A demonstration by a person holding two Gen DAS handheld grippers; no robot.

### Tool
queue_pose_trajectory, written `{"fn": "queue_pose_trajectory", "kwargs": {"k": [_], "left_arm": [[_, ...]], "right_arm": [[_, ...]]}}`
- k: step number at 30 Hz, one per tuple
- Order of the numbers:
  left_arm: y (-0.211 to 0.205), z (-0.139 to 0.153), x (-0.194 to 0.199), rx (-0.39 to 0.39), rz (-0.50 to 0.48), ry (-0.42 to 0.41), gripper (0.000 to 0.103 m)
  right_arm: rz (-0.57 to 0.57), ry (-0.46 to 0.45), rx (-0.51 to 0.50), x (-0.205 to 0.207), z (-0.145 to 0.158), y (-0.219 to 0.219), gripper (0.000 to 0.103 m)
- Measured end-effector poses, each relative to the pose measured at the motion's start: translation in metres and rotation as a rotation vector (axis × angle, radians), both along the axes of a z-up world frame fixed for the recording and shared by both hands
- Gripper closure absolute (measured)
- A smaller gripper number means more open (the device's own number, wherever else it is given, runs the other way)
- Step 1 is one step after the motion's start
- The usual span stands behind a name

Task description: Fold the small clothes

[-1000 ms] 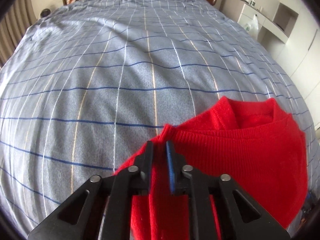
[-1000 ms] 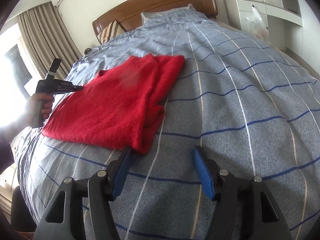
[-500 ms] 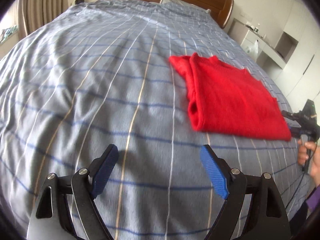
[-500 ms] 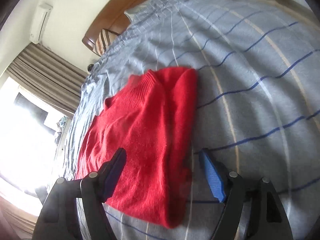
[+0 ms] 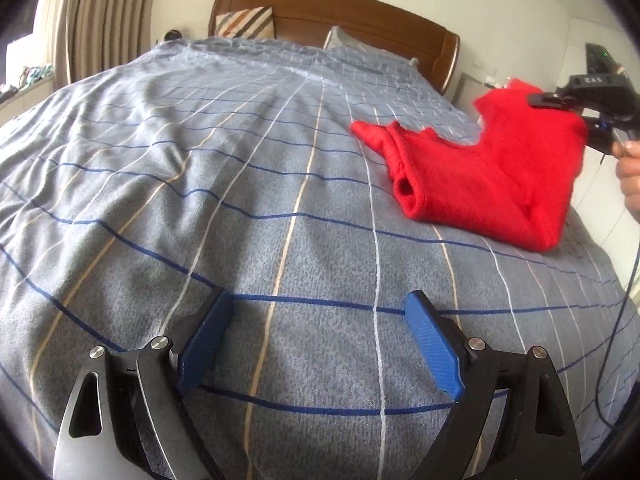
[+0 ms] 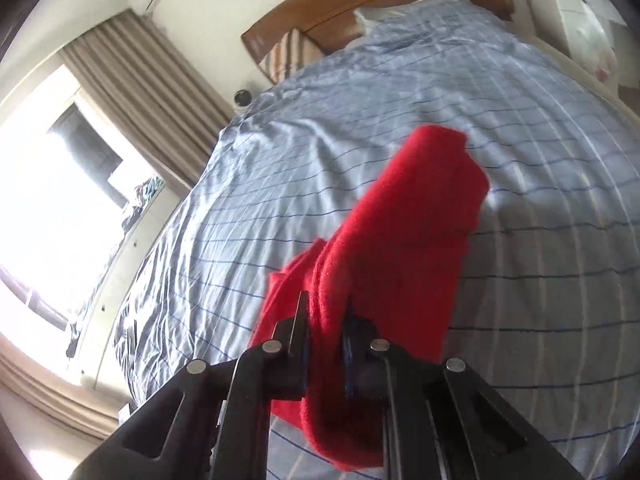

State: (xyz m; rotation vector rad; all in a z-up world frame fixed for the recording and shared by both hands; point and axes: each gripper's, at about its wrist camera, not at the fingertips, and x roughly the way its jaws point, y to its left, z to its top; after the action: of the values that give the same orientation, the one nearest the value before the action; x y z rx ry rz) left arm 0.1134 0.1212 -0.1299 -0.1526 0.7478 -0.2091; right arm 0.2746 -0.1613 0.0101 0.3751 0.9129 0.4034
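Note:
A folded red sweater [image 5: 488,176] lies on the right side of the bed, its right edge lifted off the cover. My right gripper [image 6: 326,320] is shut on that edge of the red sweater [image 6: 404,248] and holds it up, the cloth hanging below the fingers. In the left wrist view the right gripper [image 5: 560,104] shows at the far right, held by a hand. My left gripper [image 5: 316,344] is open and empty, low over the bed cover, well left and in front of the sweater.
The bed has a blue-grey checked cover [image 5: 240,184] and a wooden headboard [image 5: 332,12] with pillows. Curtains [image 6: 140,92] and a bright window stand on the left. White cabinets [image 6: 580,12] stand at the right. A cable [image 5: 616,320] hangs from the right gripper.
My left gripper let go of the sweater, opened and drew back to the left. My right gripper moved onto the sweater's edge, shut on it and lifted it.

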Motion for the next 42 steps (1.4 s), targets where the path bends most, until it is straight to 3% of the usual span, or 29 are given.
{"fn": "queue_pose_trajectory", "kwargs": {"k": [4,6,8,10,12,13,16,19,23,26,30,34,36,38,42], "left_arm": [[0.0,-0.002,-0.001,0.002,-0.003,-0.009,0.013],[0.0,-0.002,-0.003,0.005,-0.003,-0.011,0.013],[-0.001,-0.002,-0.004,-0.003,-0.003,-0.01,0.013],[-0.001,-0.002,-0.004,-0.01,-0.003,-0.01,0.012],[-0.001,-0.002,-0.005,-0.01,-0.003,-0.009,0.012],[-0.001,-0.003,-0.005,-0.009,-0.003,-0.008,0.012],[0.0,-0.003,-0.004,-0.012,-0.001,-0.002,0.011],[0.001,-0.003,-0.002,-0.022,0.002,0.002,0.01],[0.0,-0.003,-0.002,-0.016,0.001,0.0,0.009],[0.001,-0.003,-0.004,-0.011,-0.002,-0.01,0.009],[0.002,-0.004,-0.006,-0.028,-0.01,-0.017,0.009],[0.003,0.001,-0.007,-0.038,-0.025,-0.002,0.008],[0.004,0.011,-0.008,-0.074,-0.042,0.016,0.008],[0.004,0.028,-0.001,-0.154,-0.086,0.011,0.008],[-0.024,0.061,0.053,-0.221,-0.231,0.069,0.002]], "right_arm": [[0.058,0.051,-0.044,0.014,-0.033,0.067,0.089],[0.091,0.083,-0.047,0.015,-0.055,0.088,0.083],[0.141,0.159,-0.002,0.017,-0.076,0.103,0.072],[0.18,0.197,0.114,0.014,-0.084,0.105,0.067],[0.213,0.156,0.197,0.005,-0.073,0.098,0.065],[0.216,0.122,0.19,-0.001,-0.064,0.091,0.064],[0.178,0.031,0.093,-0.015,-0.038,0.067,0.064],[0.152,-0.028,-0.128,-0.029,-0.032,0.055,0.064],[0.25,0.014,-0.266,-0.042,-0.069,0.083,0.064],[0.295,0.02,-0.311,-0.045,-0.102,0.12,0.064],[0.293,-0.021,-0.344,-0.05,-0.105,0.141,0.063],[0.273,-0.043,-0.261,-0.069,-0.077,0.115,0.059],[0.217,-0.065,-0.204,-0.083,-0.063,0.085,0.049],[0.132,-0.087,-0.172,-0.092,-0.054,0.046,0.028],[-0.021,-0.041,-0.134,-0.074,-0.056,-0.02,0.022]]}}
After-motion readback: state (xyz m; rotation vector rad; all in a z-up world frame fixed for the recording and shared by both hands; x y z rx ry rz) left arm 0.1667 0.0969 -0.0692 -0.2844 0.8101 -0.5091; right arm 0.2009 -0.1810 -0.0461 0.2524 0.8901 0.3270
